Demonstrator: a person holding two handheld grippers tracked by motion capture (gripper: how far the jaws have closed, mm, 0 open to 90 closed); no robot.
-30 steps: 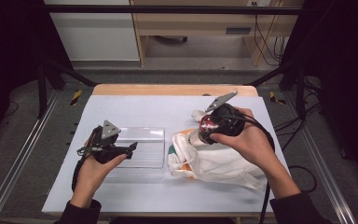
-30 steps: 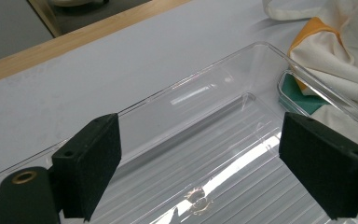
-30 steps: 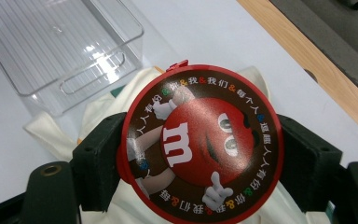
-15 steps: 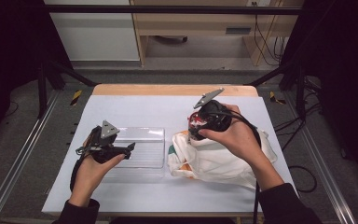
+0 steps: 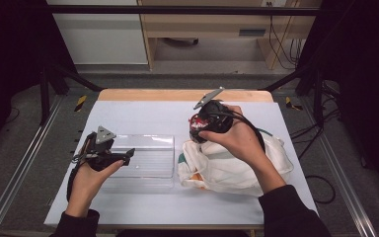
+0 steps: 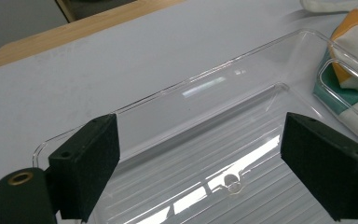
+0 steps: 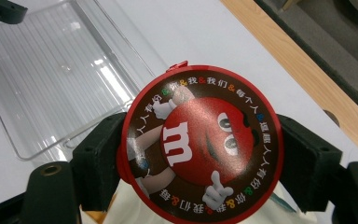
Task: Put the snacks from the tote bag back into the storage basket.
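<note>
The right claw [image 7: 200, 154], clamped on the round red candy tin [image 7: 200, 144], has carried it off the cloth bag [image 5: 237, 165] toward the table's far edge, nearing the clear tray [image 5: 143, 158] where the left claw [image 6: 200, 154] waits open.

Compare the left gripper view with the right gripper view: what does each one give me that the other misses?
Left gripper view: the left hand-held gripper, jaws wide apart with nothing between them, poised over the clear plastic tray, and a green-and-orange patch on the white cloth bag.

Right gripper view: the right hand-held gripper clamped on a round red M&M's candy tin, its lid facing the camera, just above the bag.

Shared: the ribbed clear tray, the white tabletop, its wooden edge and part of the bag.
</note>
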